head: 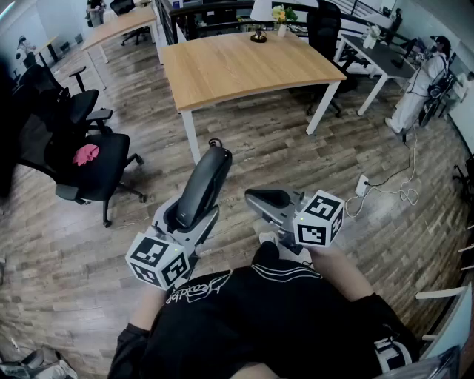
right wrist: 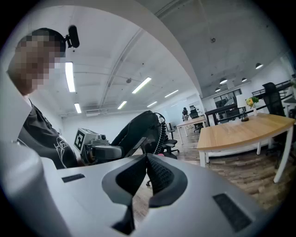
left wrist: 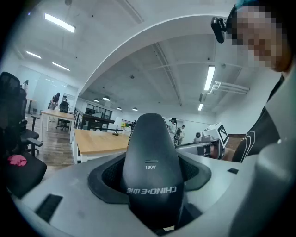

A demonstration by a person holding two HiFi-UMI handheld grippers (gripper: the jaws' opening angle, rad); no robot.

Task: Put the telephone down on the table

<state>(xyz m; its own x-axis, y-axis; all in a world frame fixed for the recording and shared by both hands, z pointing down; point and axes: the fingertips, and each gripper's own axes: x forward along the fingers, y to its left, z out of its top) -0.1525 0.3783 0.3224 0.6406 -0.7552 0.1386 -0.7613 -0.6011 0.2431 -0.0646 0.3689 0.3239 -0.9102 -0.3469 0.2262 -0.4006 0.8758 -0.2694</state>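
A black telephone handset (head: 201, 185) with a curly cord at its far end stands up out of my left gripper (head: 185, 215), which is shut on its lower part. In the left gripper view the handset (left wrist: 150, 162) fills the space between the jaws, its printed back facing the camera. My right gripper (head: 270, 200) is held beside it, to the right, shut with nothing between its pads (right wrist: 155, 173). From the right gripper view the handset (right wrist: 138, 132) and the left gripper's marker cube (right wrist: 85, 139) appear at the left. The wooden table (head: 252, 66) stands ahead, beyond both grippers.
A black office chair (head: 85, 166) with a pink cloth (head: 85, 154) on its seat stands at the left. A lamp and flowers (head: 266, 18) sit at the table's far edge. A cable and power strip (head: 378, 189) lie on the floor at the right, near a person in white (head: 418, 81).
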